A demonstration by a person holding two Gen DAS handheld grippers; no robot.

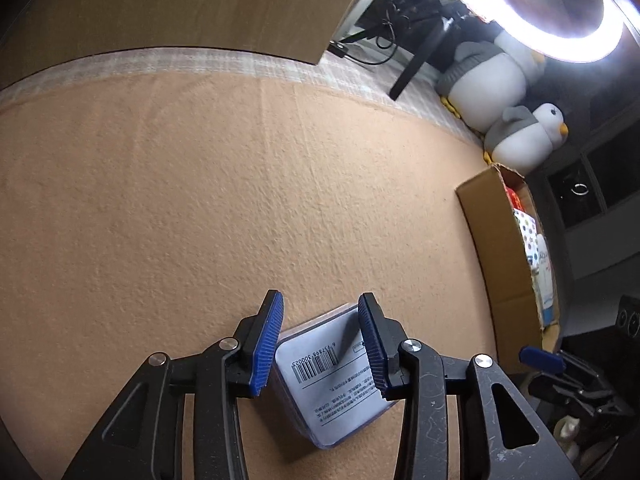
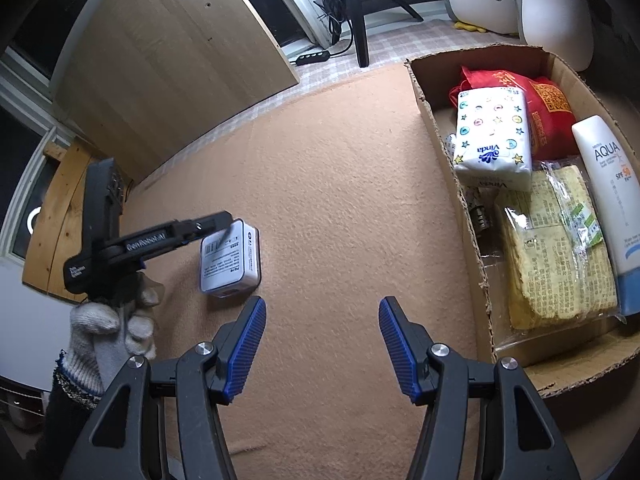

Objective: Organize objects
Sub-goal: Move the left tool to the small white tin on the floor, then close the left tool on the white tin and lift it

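Observation:
A small white box with a barcode label [image 1: 334, 376] lies on the orange felt mat [image 1: 200, 208]. My left gripper [image 1: 320, 344] is open, its blue pads on either side of the box, just above it. In the right wrist view the same box [image 2: 230, 262] lies at the left with the left gripper [image 2: 218, 226] over it. My right gripper [image 2: 322, 346] is open and empty above the mat, between the box and the cardboard box [image 2: 444, 168] at the right.
The cardboard box holds a Vinda tissue pack [image 2: 494, 138], a red bag [image 2: 540, 112], a yellow packet [image 2: 556, 248] and an AQUA sunscreen tube [image 2: 612, 196]. Two plush penguins [image 1: 520, 136] sit behind it. A tripod [image 2: 358, 12], a ring light [image 1: 560, 12] and a wooden board [image 2: 172, 64] stand at the back.

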